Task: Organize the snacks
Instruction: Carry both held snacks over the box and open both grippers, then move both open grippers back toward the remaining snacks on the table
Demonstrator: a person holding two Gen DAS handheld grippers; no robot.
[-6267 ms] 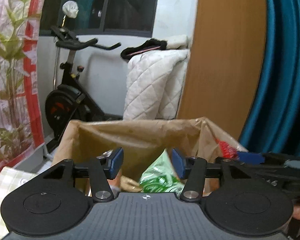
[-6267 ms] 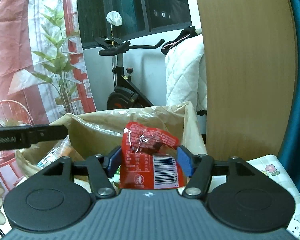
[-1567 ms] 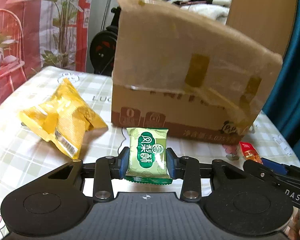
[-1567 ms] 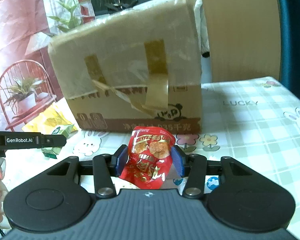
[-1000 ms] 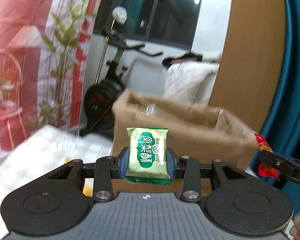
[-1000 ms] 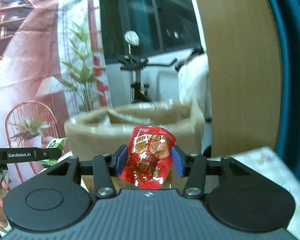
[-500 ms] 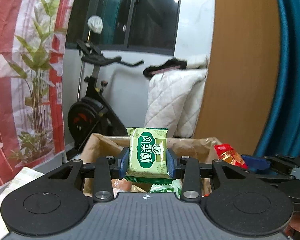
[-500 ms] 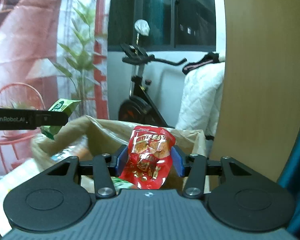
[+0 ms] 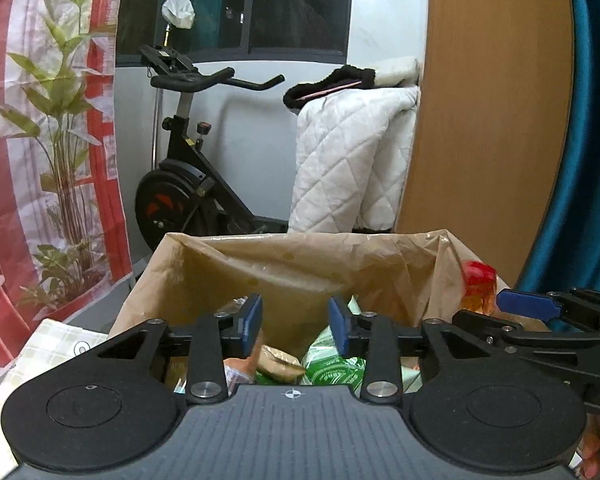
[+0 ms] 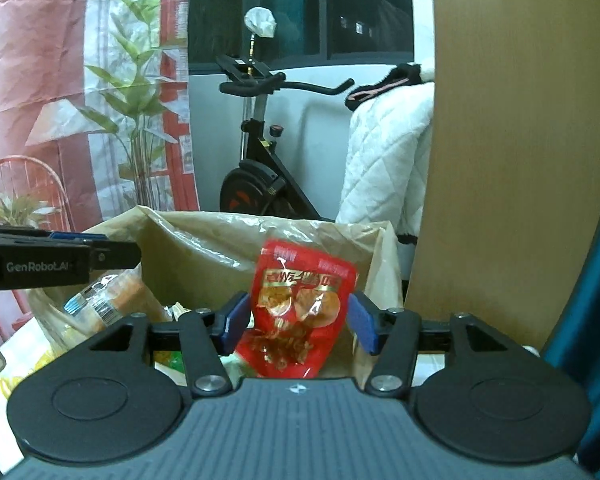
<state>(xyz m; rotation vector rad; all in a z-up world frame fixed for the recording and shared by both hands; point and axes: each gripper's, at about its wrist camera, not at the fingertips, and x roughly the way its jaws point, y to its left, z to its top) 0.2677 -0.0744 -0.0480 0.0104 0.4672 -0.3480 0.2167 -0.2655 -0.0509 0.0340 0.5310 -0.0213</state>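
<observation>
Left gripper [image 9: 295,322], marked "GenRobot.AI", was opening with nothing between its pads; right gripper [image 10: 296,322] was opening, red snack packet [image 10: 300,308] loose between pads over the open brown cardboard box [image 10: 204,252].

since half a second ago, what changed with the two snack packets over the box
The left gripper has let its green packet go: its jaws are opening with nothing between them, and the packet lies among the snacks in the cardboard box. The right gripper is opening too; the red packet sits lower between its pads, slipping free. Both grippers stay over the open box.
</observation>
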